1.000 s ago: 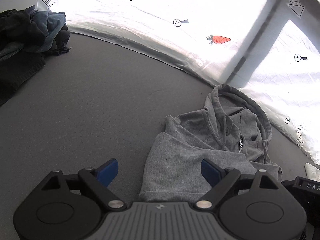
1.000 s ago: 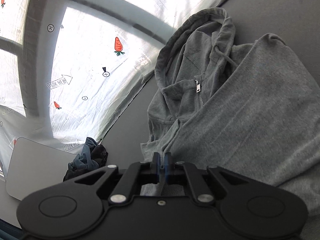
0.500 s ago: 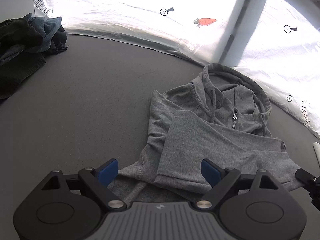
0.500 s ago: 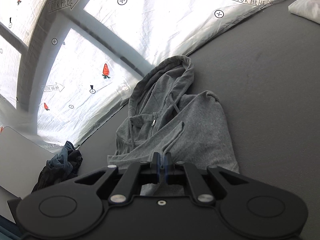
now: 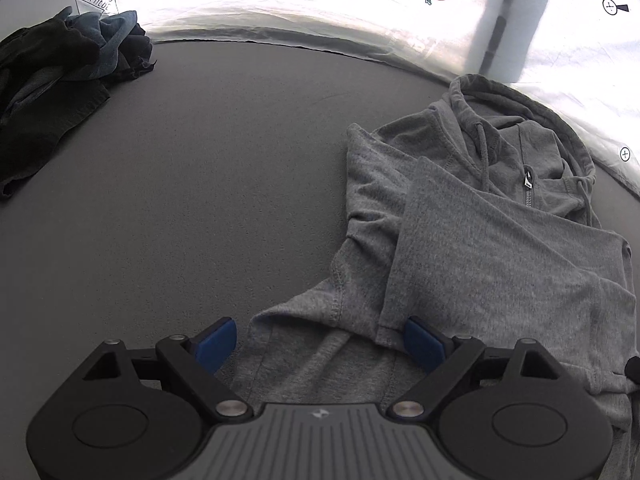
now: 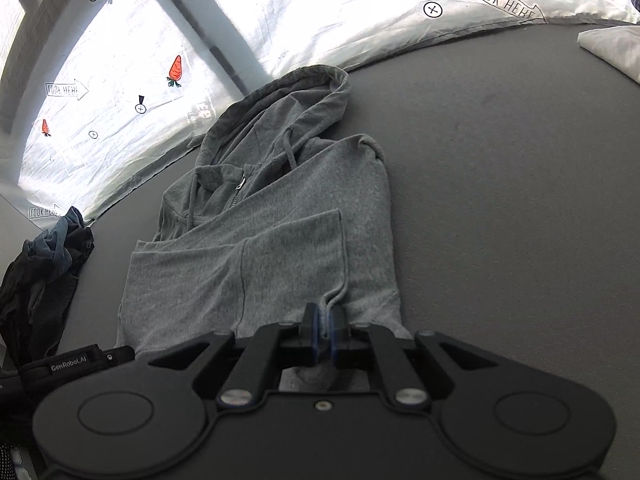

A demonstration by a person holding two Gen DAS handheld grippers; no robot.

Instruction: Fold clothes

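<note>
The hoodie (image 5: 500, 240) was soft heathered grey knit cloth with a metal zip pull. The surface (image 5: 220, 160) looked matt, finely grained dark grey. The backdrop sheet (image 6: 320, 12) was creased white fabric. The left gripper (image 5: 320, 344) was matt black plastic with shiny metal pins.

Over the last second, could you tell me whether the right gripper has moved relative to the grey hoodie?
Yes. The right gripper has drawn back from the hoodie hood toward its bottom hem; the carrot print on the sheet looks farther away.
</note>
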